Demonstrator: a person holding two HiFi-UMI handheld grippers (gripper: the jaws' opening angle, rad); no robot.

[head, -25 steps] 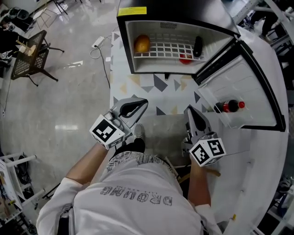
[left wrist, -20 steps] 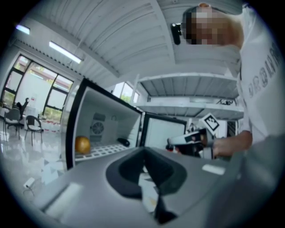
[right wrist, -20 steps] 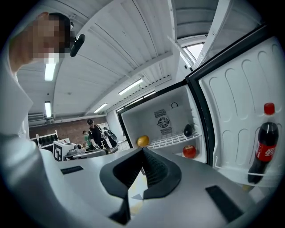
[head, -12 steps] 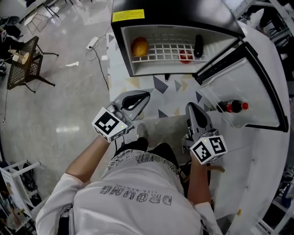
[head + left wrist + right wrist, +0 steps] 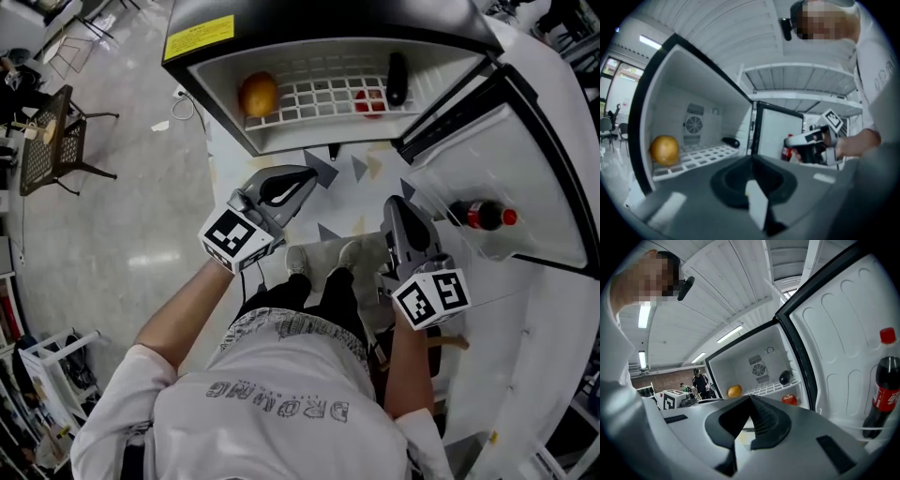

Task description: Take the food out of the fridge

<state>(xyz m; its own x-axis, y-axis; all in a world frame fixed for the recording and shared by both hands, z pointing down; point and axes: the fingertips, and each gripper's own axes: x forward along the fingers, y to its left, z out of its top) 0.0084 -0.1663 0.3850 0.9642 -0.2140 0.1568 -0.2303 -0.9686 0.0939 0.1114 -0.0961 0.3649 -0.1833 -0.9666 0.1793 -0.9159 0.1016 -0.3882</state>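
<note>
The small fridge (image 5: pixel 211 80) stands open with its door (image 5: pixel 525 141) swung right. On its white wire shelf (image 5: pixel 319 98) lie an orange fruit (image 5: pixel 258 94), a red fruit (image 5: pixel 368 101) and a dark oblong item (image 5: pixel 397 77). A cola bottle (image 5: pixel 480 216) sits in the door rack. My left gripper (image 5: pixel 314 173) is shut and empty, just short of the fridge opening, below the orange fruit (image 5: pixel 664 150). My right gripper (image 5: pixel 396 202), jaws together and empty, points at the shelf from in front of the door; the red fruit (image 5: pixel 789 399) and cola bottle (image 5: pixel 880 390) lie ahead of it.
A patterned mat (image 5: pixel 361 169) lies before the fridge, with the person's feet on it. A black chair (image 5: pixel 56 131) and a power strip with cable (image 5: pixel 178 94) are on the grey floor at left. A white rack (image 5: pixel 56 356) is at lower left.
Both grippers have moved forward toward the open fridge, the left one farther. The fridge now sits closer in the head view. Both stay shut and empty.
</note>
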